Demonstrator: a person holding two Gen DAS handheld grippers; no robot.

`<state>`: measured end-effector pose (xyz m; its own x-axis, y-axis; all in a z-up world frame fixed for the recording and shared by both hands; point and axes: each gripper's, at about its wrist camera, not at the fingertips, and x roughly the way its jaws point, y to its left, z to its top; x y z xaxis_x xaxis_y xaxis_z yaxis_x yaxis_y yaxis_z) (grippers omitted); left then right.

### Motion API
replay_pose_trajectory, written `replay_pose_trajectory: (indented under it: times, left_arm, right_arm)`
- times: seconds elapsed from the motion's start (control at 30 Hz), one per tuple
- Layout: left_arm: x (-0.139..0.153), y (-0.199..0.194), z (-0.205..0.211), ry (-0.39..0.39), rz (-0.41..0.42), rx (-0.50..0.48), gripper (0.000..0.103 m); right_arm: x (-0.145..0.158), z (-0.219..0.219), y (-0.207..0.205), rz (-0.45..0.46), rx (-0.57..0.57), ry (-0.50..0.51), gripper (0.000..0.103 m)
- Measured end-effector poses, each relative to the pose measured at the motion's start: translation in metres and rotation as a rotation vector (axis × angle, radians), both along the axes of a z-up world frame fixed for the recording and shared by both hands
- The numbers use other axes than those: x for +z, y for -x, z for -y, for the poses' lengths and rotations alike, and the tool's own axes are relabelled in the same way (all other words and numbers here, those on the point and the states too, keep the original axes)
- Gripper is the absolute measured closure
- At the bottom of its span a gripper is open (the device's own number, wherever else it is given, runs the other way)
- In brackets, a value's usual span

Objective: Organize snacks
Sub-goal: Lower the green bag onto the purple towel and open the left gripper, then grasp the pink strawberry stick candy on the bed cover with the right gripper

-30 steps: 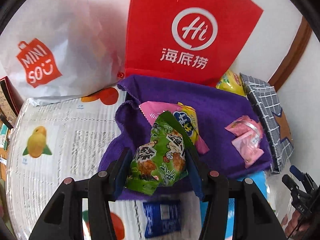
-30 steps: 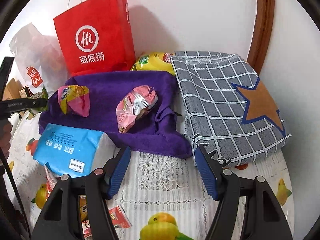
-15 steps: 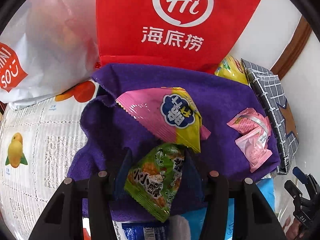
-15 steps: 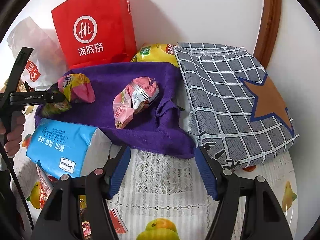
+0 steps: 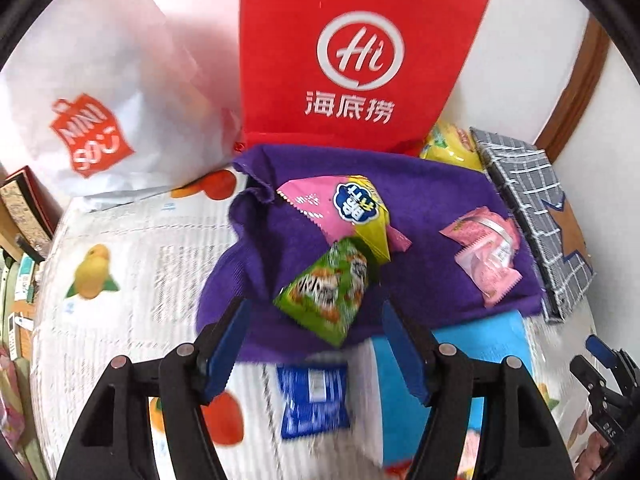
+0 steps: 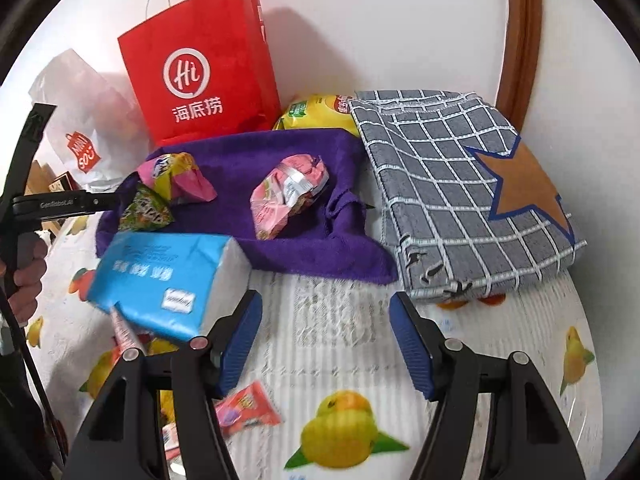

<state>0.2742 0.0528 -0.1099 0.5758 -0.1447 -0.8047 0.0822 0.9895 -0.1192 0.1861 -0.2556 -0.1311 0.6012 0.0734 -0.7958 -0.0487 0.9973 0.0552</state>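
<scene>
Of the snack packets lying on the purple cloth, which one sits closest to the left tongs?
The green packet, just ahead of the open left tongs; the pink-and-yellow packet and the pink packets lie farther off.

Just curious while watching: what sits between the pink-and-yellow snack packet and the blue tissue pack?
The green snack packet lies there on the purple cloth, seen in both wrist views.

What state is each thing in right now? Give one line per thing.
Left gripper: open, jaws just widened, nothing between the fingers.
Right gripper: open, empty.
Green snack packet: released, lying on the purple towel.
Pink-and-yellow packet: lying on the towel.
Pink wrapper: crumpled, on the towel.
Red bag: upright.
Checked cloth: folded.
</scene>
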Motion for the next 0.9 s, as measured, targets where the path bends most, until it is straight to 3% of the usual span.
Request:
replay_pose_trajectory:
  times: [0.23, 0.7, 0.9]
  left_arm:
    - [0.009, 0.055, -0.013, 0.004, 0.044, 0.014, 0.036]
    - [-0.007, 0.126, -0.027, 0.007, 0.015, 0.014, 0.036]
    - [-0.018, 0.141, -0.035, 0.060, -0.007, 0.022, 0.036]
  right_arm:
    - [-0.006, -0.023, 0.033, -0.017, 0.046, -0.008, 0.057]
    - [-0.024, -0.064, 0.067, -0.070, 0.075, -0.030, 0.057]
    - [-0.045, -0.081, 0.062, -0.101, 0.096, 0.015, 0.057]
